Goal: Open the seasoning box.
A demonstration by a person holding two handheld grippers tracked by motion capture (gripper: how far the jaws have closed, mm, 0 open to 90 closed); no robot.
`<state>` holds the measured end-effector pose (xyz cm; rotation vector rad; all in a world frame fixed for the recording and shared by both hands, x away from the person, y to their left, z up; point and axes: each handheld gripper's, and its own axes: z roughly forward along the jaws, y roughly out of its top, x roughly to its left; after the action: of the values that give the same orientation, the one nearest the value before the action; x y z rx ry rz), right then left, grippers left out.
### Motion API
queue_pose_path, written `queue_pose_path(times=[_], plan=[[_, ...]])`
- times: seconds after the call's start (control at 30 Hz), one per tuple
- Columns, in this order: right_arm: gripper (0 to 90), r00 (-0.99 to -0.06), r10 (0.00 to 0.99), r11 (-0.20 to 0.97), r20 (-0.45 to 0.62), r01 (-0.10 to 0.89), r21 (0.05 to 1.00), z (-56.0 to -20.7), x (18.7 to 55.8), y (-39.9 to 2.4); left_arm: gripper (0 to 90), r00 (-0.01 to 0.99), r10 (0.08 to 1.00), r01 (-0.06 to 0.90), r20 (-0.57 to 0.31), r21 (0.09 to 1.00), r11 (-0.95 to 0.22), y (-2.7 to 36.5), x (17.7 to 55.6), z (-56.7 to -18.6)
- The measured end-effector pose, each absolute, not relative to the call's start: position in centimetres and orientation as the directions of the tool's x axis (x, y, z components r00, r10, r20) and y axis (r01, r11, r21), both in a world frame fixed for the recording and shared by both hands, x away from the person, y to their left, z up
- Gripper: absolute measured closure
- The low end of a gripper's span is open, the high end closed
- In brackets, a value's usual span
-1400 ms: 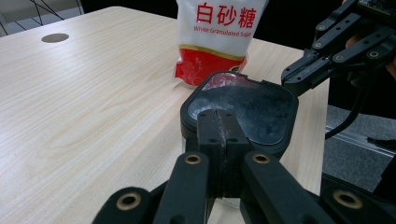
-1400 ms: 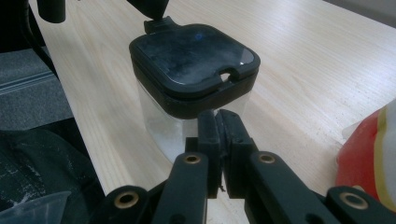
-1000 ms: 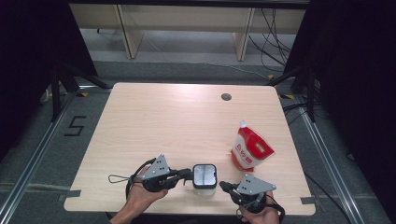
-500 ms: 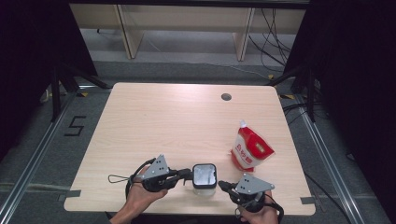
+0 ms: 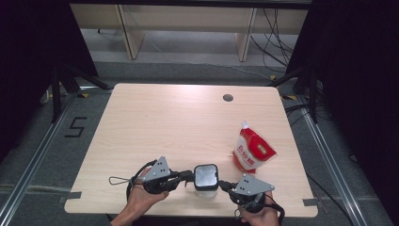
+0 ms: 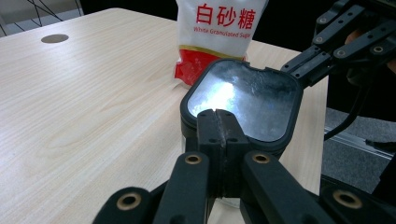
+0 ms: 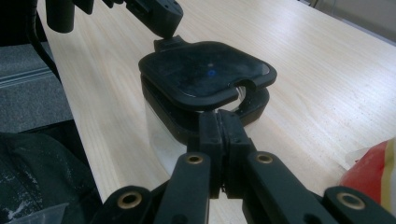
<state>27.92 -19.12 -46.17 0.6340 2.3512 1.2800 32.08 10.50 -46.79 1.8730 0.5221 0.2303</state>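
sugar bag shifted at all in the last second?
No. The sugar bag keeps its spot near the table's right edge, same offset below the round hole.

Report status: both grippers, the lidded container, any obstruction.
Left gripper shut at the container's lid edge. Right gripper shut at its opposite side. Sugar bag apart, no obstruction.

A small clear jar [image 5: 206,181] with a black, rounded-square lid [image 6: 243,100] stands upright near the table's front edge. The lid sits slightly lifted at one side, its glossy top catching the light.
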Motion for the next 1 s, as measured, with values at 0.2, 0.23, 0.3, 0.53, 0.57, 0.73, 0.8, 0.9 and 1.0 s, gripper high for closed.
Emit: queue_pose_path(times=[0.2, 0.23, 0.3, 0.53, 0.57, 0.73, 0.8, 0.9, 1.0], plan=[[89.8, -0.820, 0.559, 0.476, -0.123, 0.197, 0.857, -45.7, 28.0, -19.0, 65.4, 0.896, 0.433, 0.237, -0.097, 0.930, -0.282, 11.2, 32.3, -46.6], [89.8, -0.820, 0.560, 0.476, -0.123, 0.197, 0.857, -45.7, 28.0, -19.0, 62.4, 0.896, 0.433, 0.237, -0.097, 0.930, -0.282, 11.2, 32.3, -46.6], [89.8, -0.820, 0.560, 0.476, -0.123, 0.197, 0.857, -45.6, 28.0, -18.9, 60.1, 0.901, 0.426, 0.230, -0.083, 0.924, -0.306, 11.9, 32.2, -46.5], [89.8, -0.823, 0.554, 0.472, -0.127, 0.185, 0.862, -45.1, 28.0, -18.6, 52.6, 0.910, 0.408, 0.246, -0.070, 0.883, -0.399, 12.1, 32.2, -48.1], [89.7, -0.822, 0.555, 0.468, -0.125, 0.185, 0.864, -45.1, 28.0, -18.6, 52.2, 0.911, 0.407, 0.252, -0.073, 0.877, -0.408, 12.1, 32.3, -48.4], [89.7, -0.826, 0.548, 0.471, -0.131, 0.175, 0.865, -44.8, 28.1, -18.6, 53.7, 0.916, 0.398, 0.248, -0.056, 0.858, -0.451, 12.0, 32.7, -49.6], [89.7, -0.826, 0.549, 0.465, -0.132, 0.171, 0.869, -44.7, 28.1, -18.5, 55.2, 0.924, 0.380, 0.232, -0.045, 0.856, -0.463, 11.7, 33.2, -50.1], [89.7, -0.824, 0.553, 0.457, -0.125, 0.174, 0.872, -44.6, 28.1, -18.4, 59.1, 0.930, 0.364, 0.223, -0.042, 0.854, -0.470, 11.5, 33.5, -50.5], [89.7, -0.824, 0.547, 0.470, -0.148, 0.156, 0.869, -44.4, 28.2, -18.5, 65.0, 0.937, 0.346, 0.216, -0.046, 0.855, -0.471, 11.4, 33.6, -50.6]])
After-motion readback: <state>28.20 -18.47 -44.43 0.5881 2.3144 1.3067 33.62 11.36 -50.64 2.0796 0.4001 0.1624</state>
